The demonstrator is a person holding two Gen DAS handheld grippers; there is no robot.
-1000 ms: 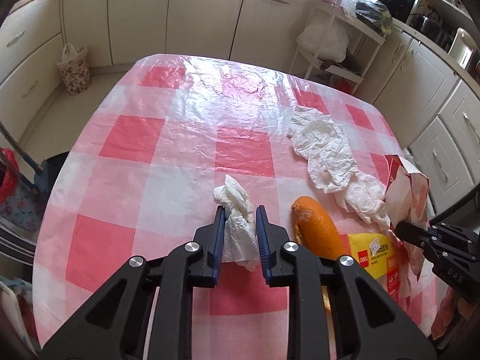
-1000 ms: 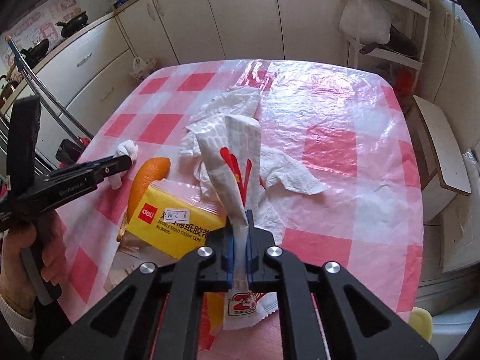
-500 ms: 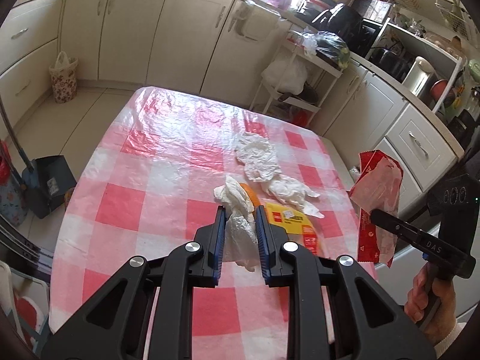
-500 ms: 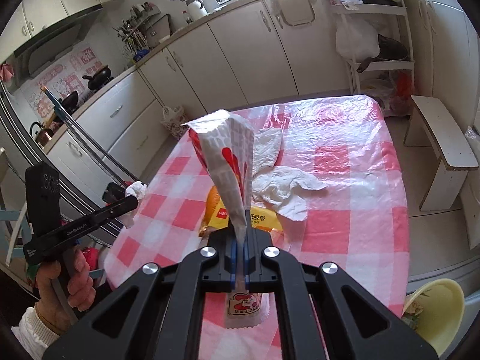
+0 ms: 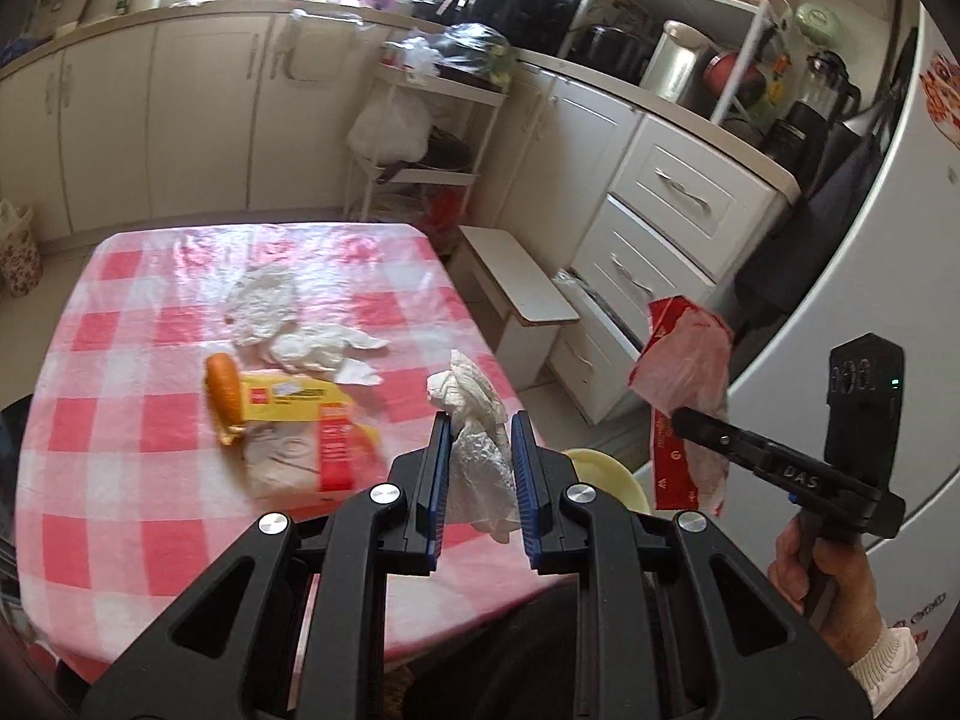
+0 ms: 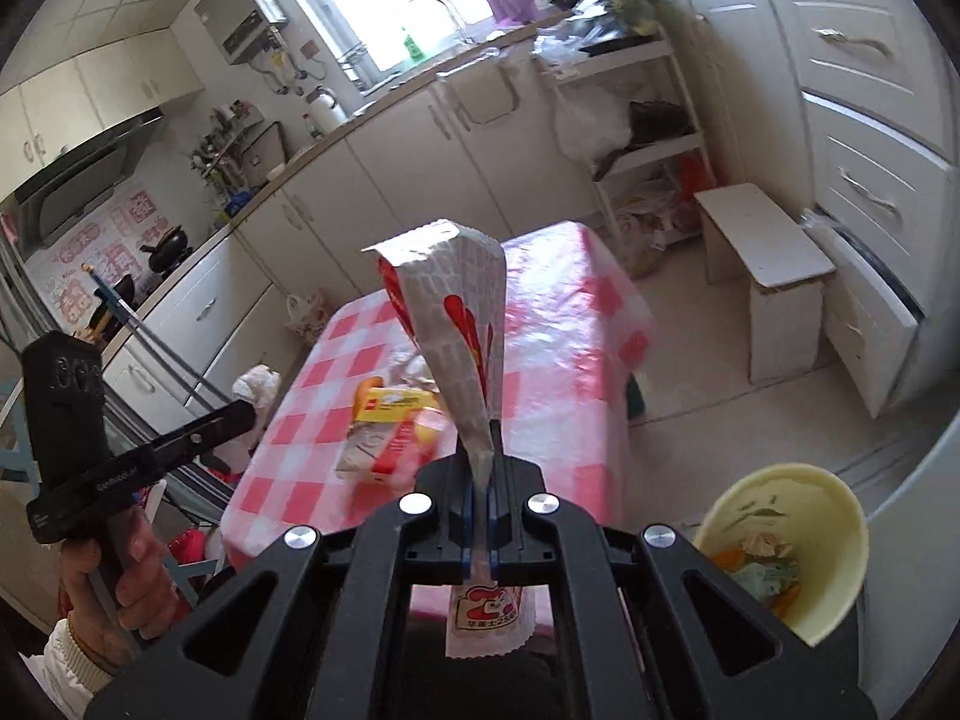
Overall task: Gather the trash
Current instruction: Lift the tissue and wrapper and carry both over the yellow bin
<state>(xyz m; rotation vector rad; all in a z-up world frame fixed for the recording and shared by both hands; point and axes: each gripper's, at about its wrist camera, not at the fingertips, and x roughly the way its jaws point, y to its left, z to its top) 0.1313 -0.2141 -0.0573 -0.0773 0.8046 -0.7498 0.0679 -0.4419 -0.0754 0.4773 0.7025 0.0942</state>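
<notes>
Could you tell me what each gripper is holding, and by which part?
Left gripper: crumpled tissue, pinched at its middle. Right gripper: snack wrapper, clamped near its lower end.

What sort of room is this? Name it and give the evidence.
A home kitchen, most likely. White cabinets run under a countertop to a sink tap by the window, a black wok sits on the stove, and a table with a red-checked cloth fills the middle.
</notes>
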